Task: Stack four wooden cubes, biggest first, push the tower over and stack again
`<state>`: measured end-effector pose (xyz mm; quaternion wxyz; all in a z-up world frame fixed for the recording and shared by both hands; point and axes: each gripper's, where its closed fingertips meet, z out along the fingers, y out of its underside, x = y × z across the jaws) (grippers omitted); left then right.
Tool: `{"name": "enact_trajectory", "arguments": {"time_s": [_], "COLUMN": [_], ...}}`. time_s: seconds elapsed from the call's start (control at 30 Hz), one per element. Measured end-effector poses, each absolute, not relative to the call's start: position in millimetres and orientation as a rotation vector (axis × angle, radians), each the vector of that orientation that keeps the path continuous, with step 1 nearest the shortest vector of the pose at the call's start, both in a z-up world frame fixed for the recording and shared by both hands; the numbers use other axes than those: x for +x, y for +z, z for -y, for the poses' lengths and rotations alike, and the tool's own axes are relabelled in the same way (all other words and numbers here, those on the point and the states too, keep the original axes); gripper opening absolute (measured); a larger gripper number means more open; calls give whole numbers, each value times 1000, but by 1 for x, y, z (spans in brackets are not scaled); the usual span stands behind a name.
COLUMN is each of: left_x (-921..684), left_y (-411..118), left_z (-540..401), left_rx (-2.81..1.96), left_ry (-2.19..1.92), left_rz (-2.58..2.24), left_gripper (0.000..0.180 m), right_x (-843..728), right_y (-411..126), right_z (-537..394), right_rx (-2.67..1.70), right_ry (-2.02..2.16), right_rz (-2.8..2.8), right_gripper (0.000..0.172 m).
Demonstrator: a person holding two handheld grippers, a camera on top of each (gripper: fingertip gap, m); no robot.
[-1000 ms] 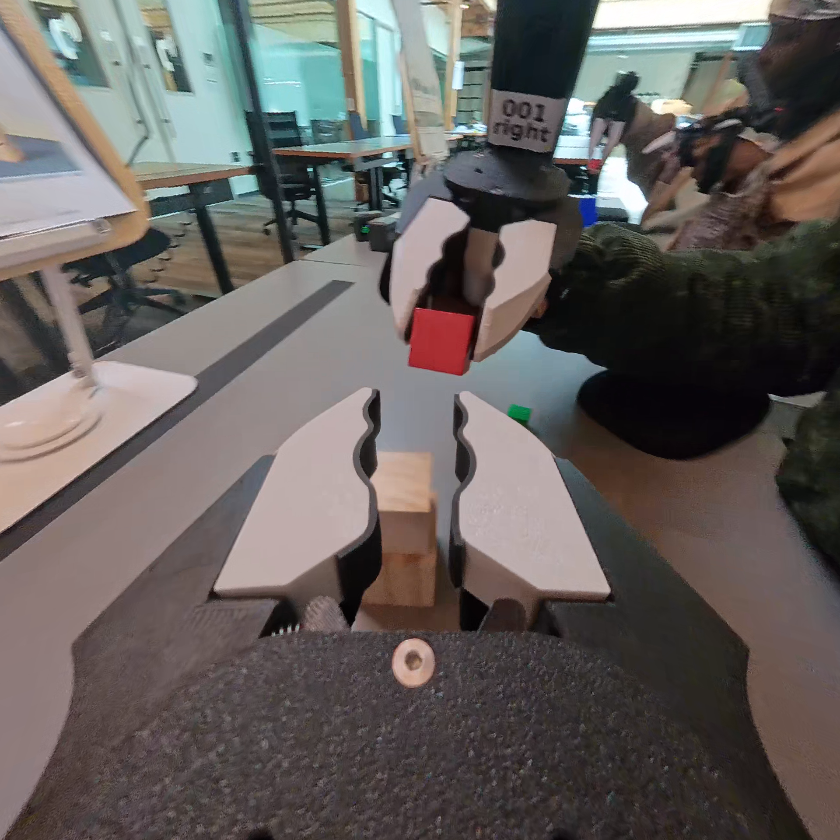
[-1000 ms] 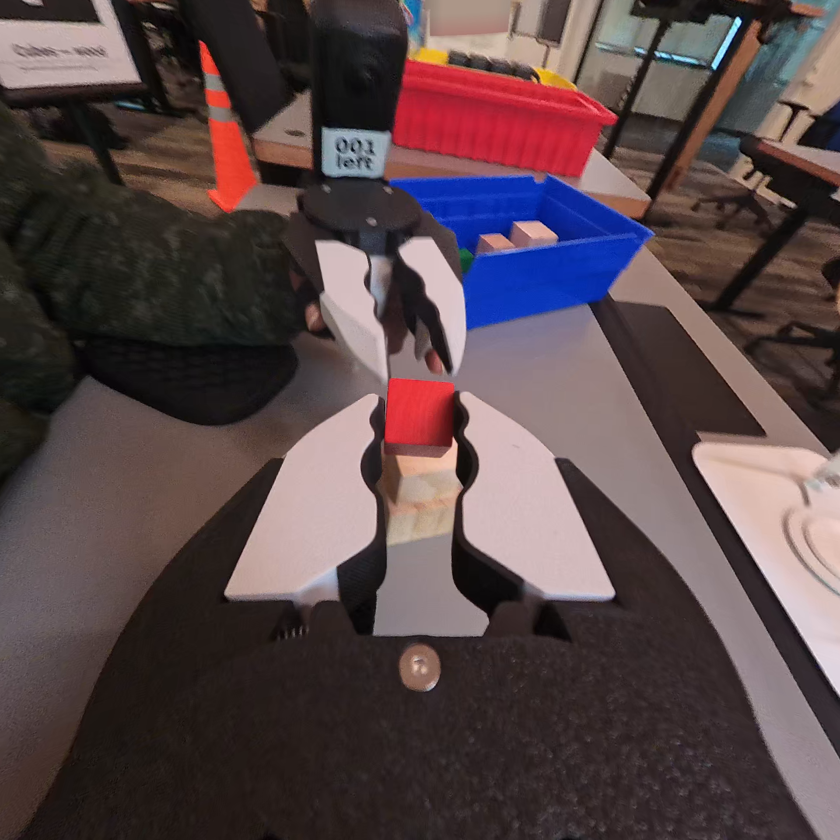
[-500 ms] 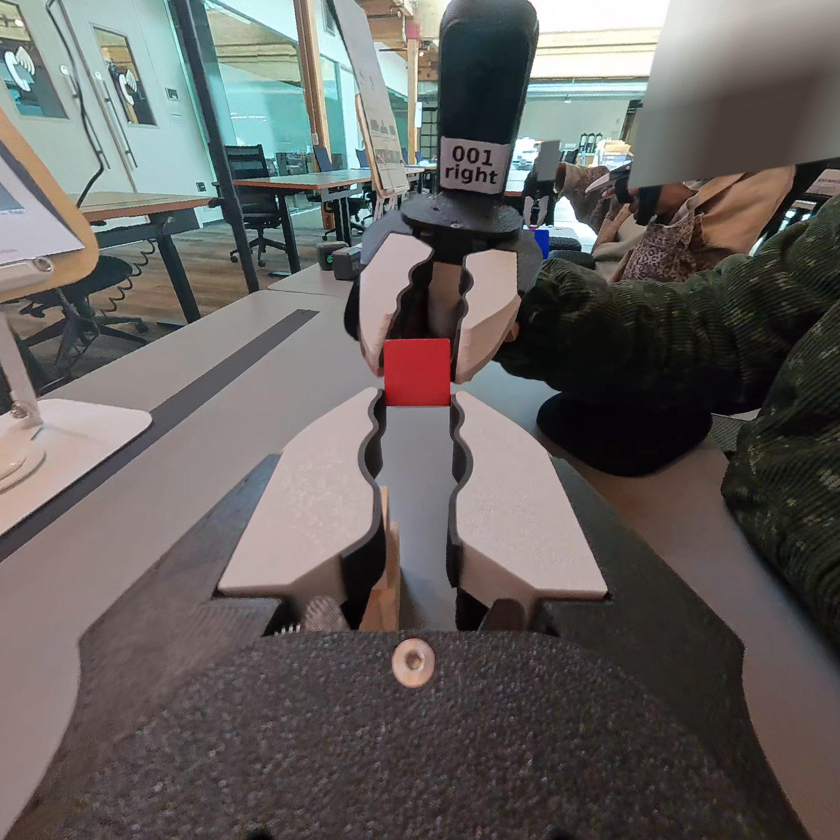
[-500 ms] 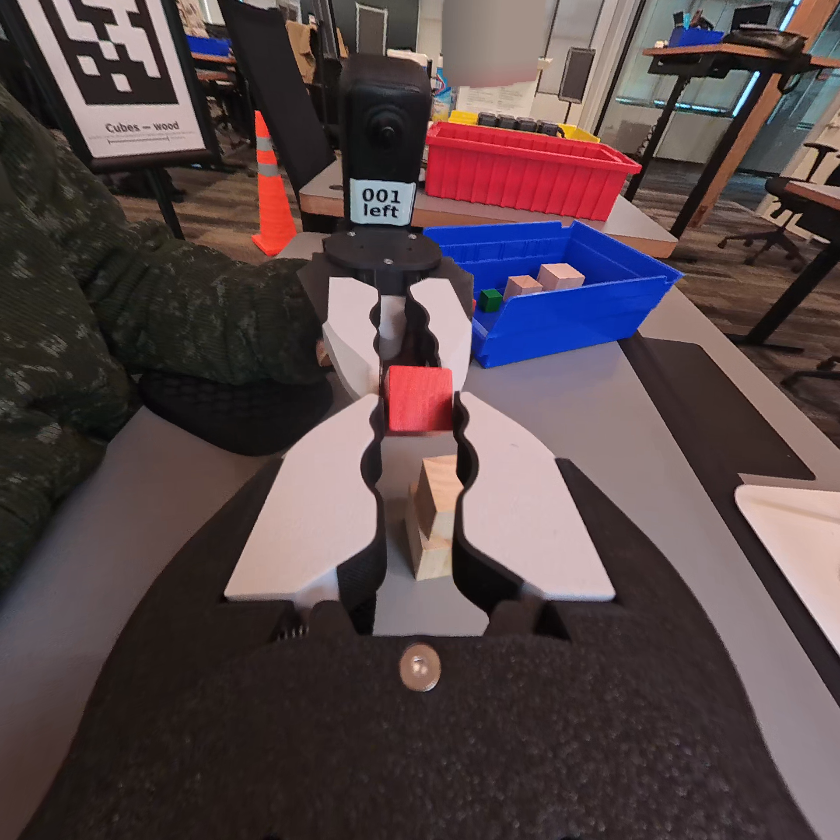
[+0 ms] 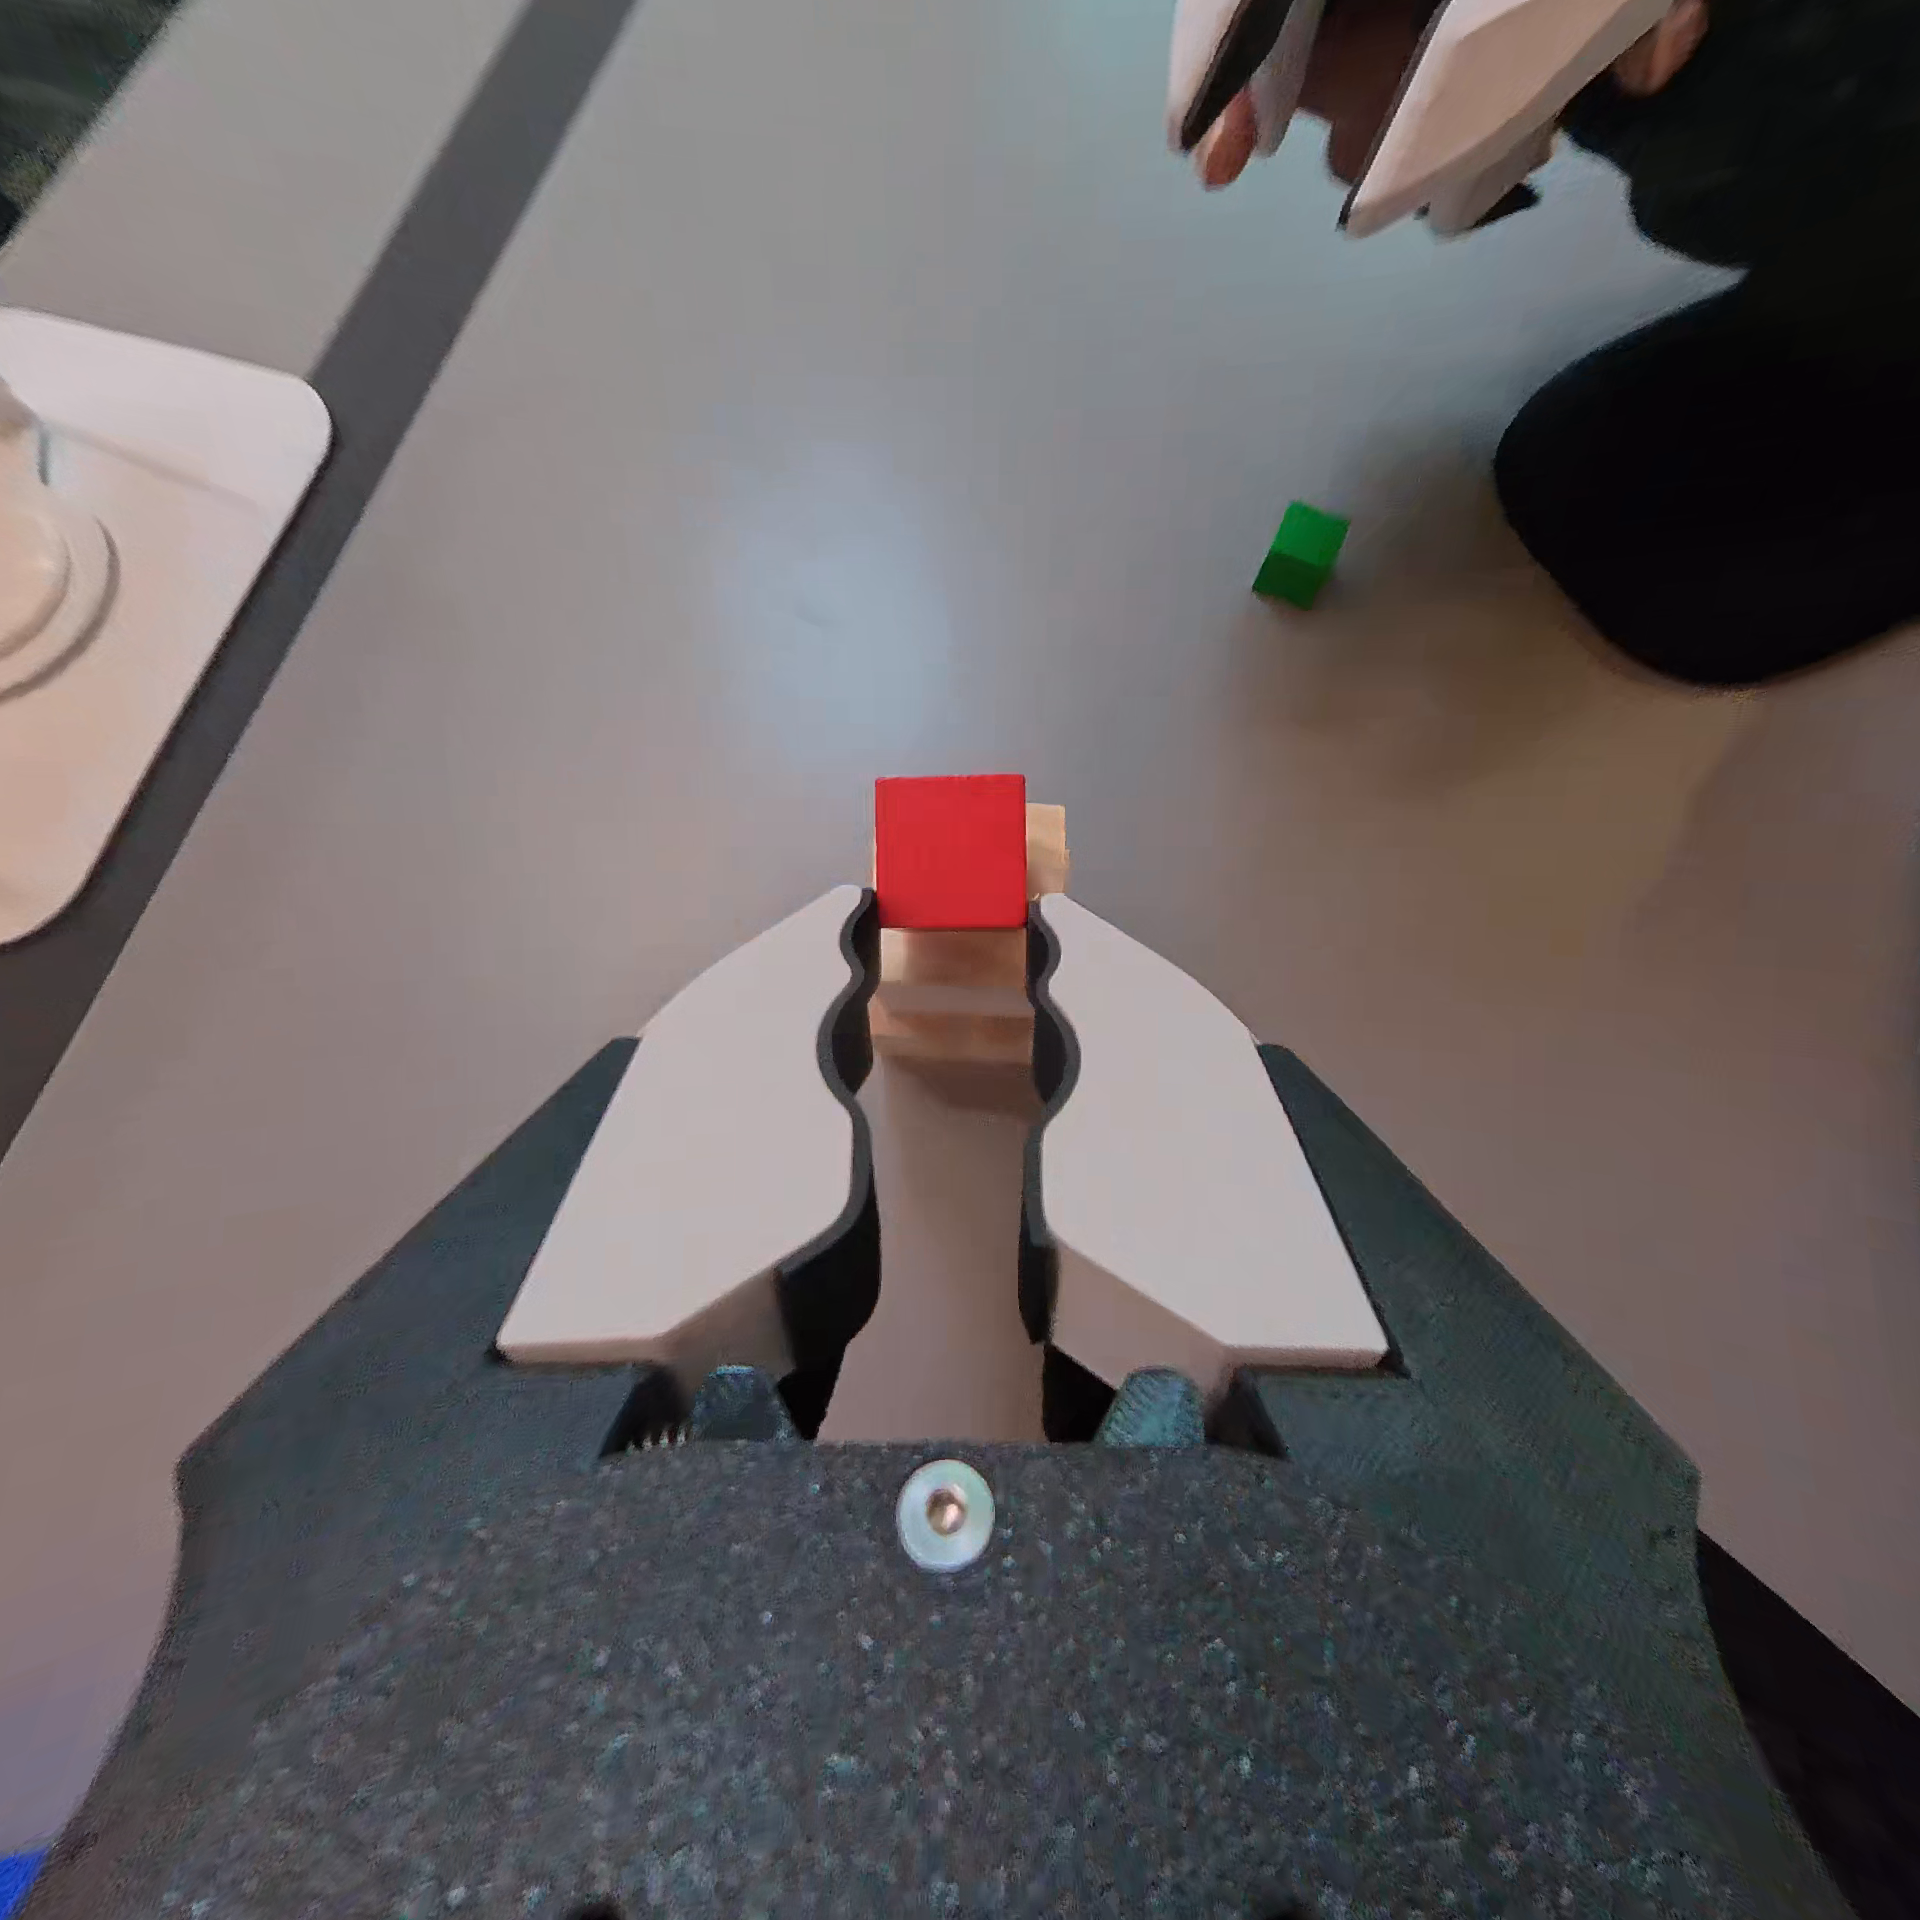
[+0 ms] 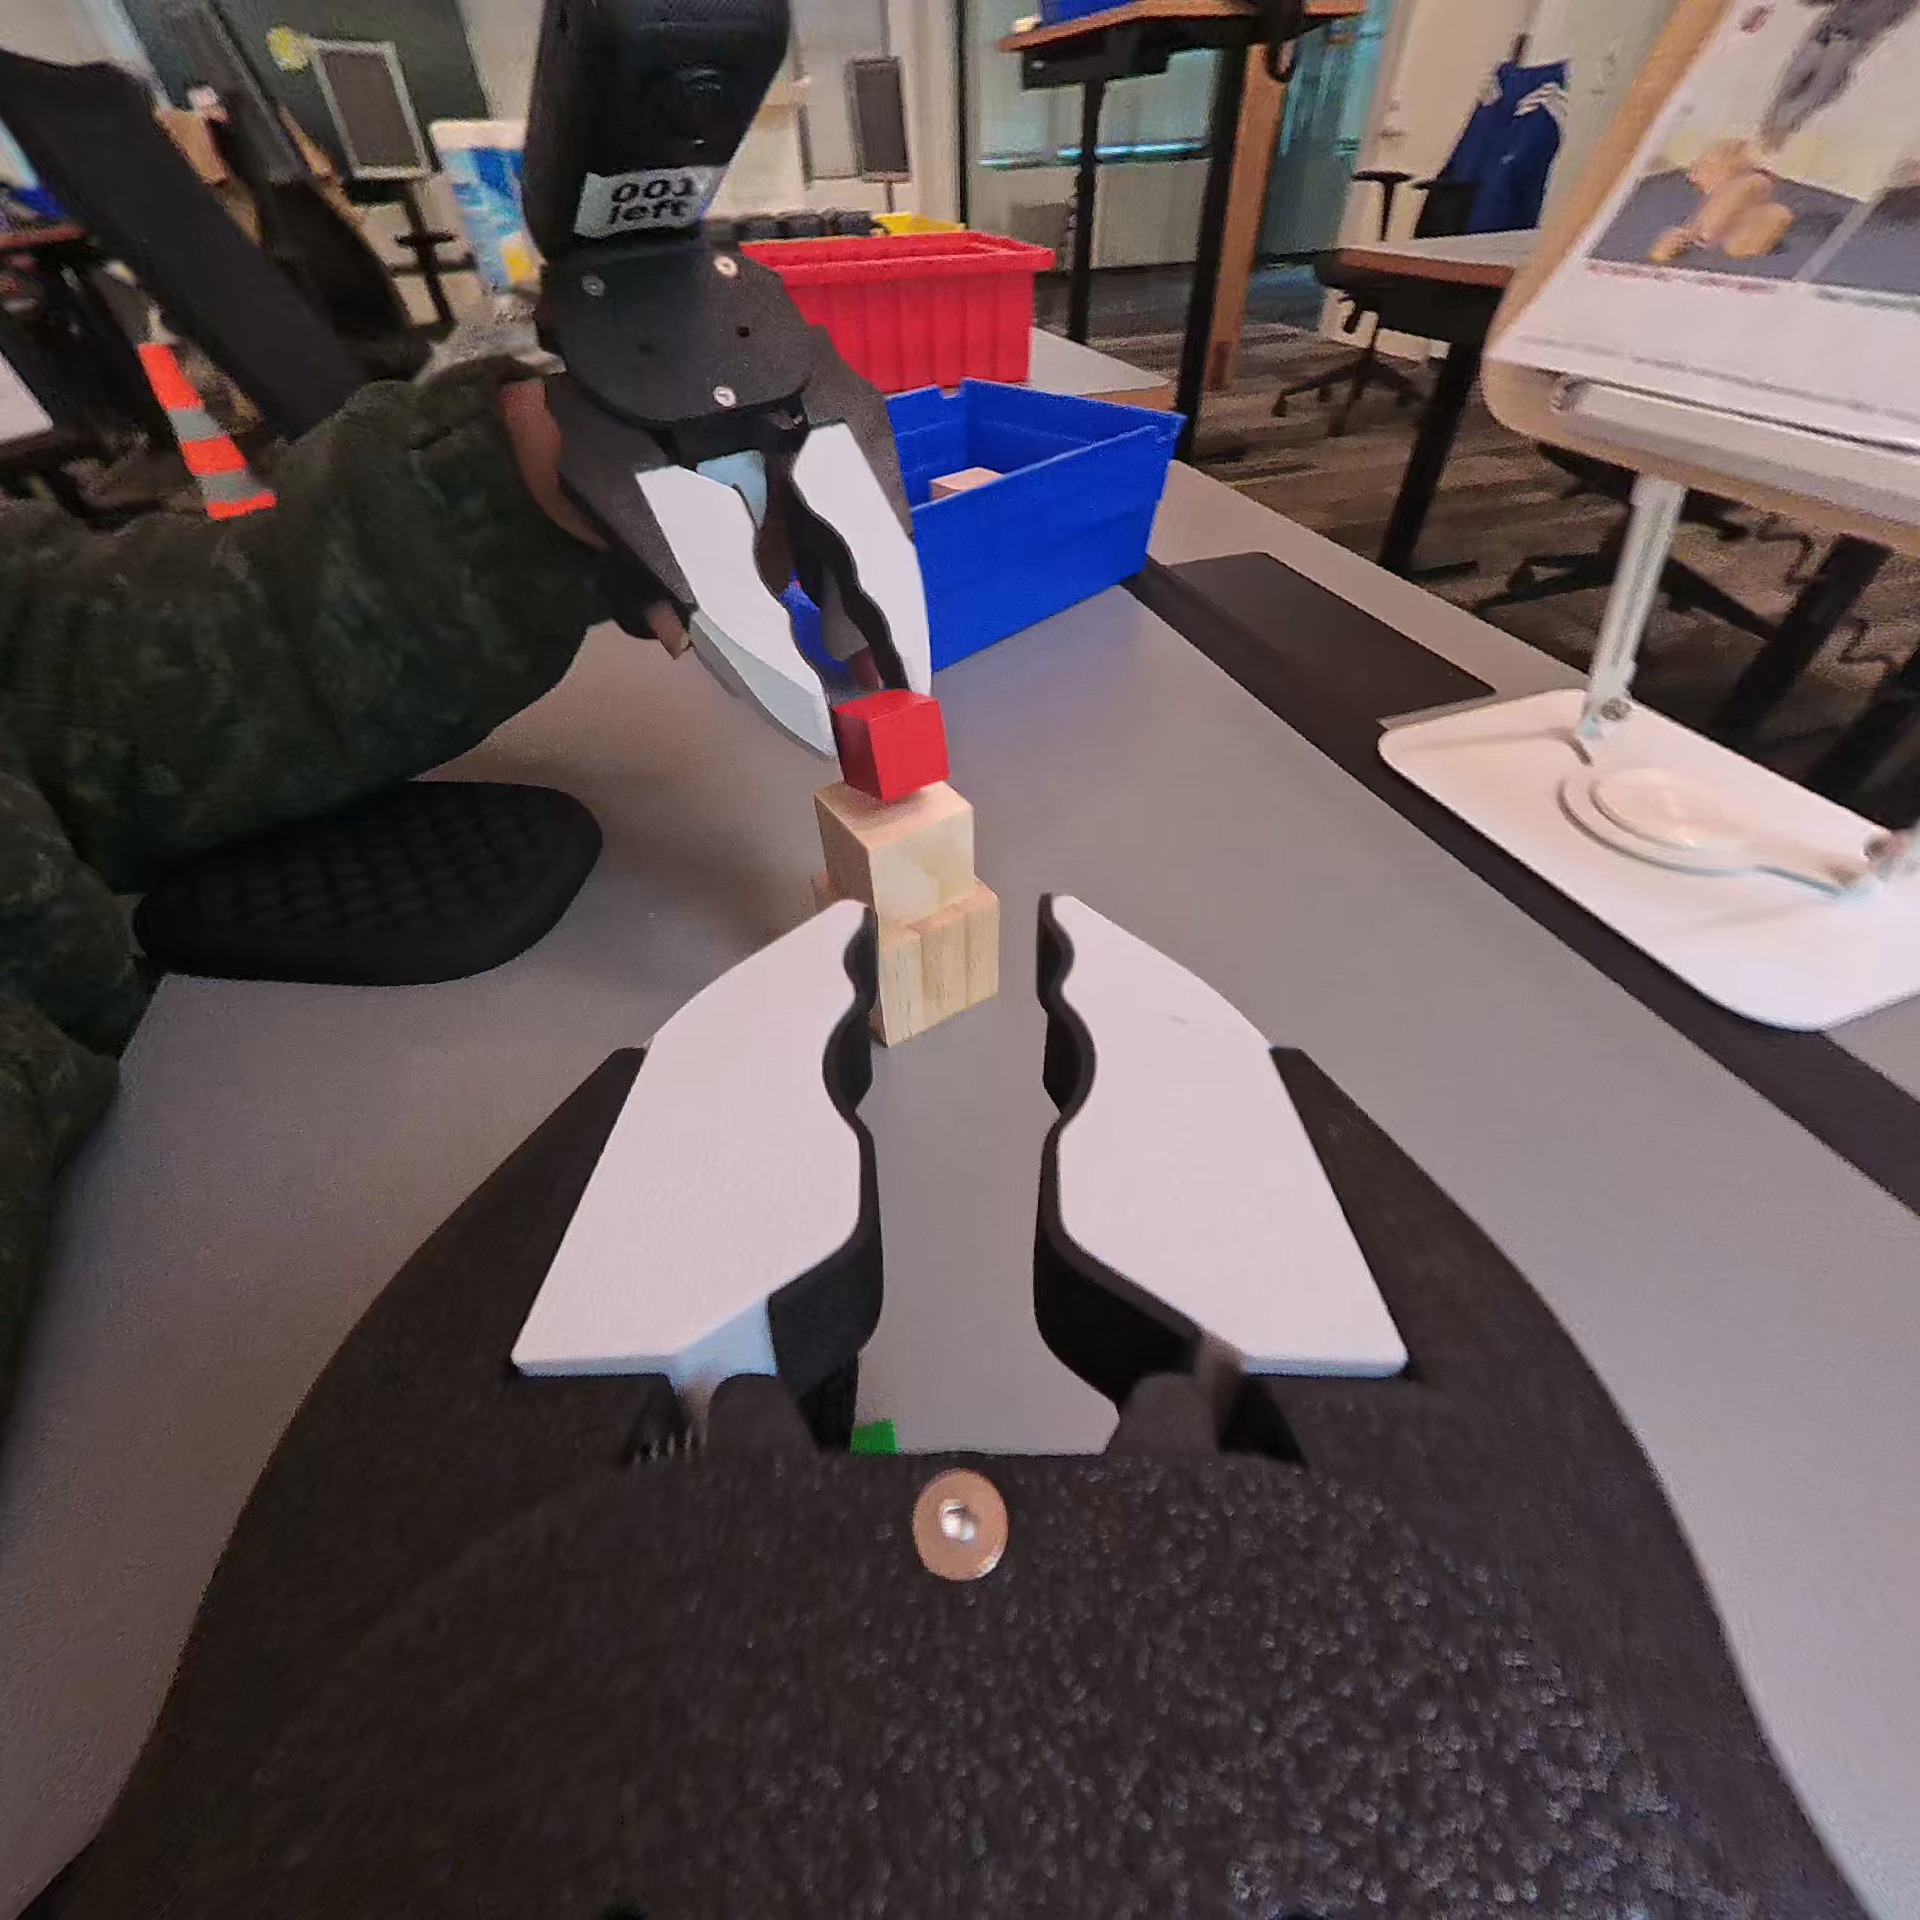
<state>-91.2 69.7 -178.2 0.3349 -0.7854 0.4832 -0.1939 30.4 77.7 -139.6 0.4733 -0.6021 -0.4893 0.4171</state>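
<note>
We see a red cube [image 6: 890, 761], tilted, one corner down on the upper of two stacked wooden blocks [image 6: 906, 862]. The left tool [image 6: 868, 701] clamps it at the fingertips. The lower block [image 6: 940, 971] stands on the grey tabletop [image 6: 1247, 935], rotated against the upper one.

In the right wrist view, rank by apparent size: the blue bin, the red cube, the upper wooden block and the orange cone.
1. Blue bin, clearly largest.
2. Upper wooden block.
3. Red cube, smaller than the block beneath it.
The orange cone is partly hidden and far back, so its place against the block and cube is unsure.
</note>
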Motion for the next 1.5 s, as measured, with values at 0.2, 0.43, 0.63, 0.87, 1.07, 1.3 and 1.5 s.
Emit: {"name": "enact_trajectory", "arguments": {"time_s": [0.2, 0.43, 0.63, 0.87, 1.07, 1.3, 1.5], "left_x": [-90, -87, -87, -82, -84, -84, -82], "left_y": [-182, -183, -180, -180, -180, -183, -184], "left_z": [-66, -68, -69, -72, -73, -73, -72], "left_rx": [-2111, -2081, -2034, -1986, -1980, -1985, -1983], "left_ry": [-442, -431, -452, -503, -511, -518, -530], "left_rz": [-1303, -1308, -1288, -1261, -1252, -1249, -1248], "left_gripper": [26, 27, 35, 27, 27, 28, 27], "right_x": [47, 46, 46, 44, 43, 43, 43], "right_y": [-151, -153, -152, -155, -157, -157, -156], "right_z": [-80, -79, -78, -78, -78, -78, -78], "right_rx": [-1515, -1513, -1510, -1518, -1523, -1524, -1521], "right_ry": [1051, 1053, 1062, 1062, 1067, 1069, 1077], "right_rz": [1143, 1155, 1152, 1159, 1163, 1163, 1158], "right_gripper": [29, 29, 29, 29, 29, 28, 28]}}
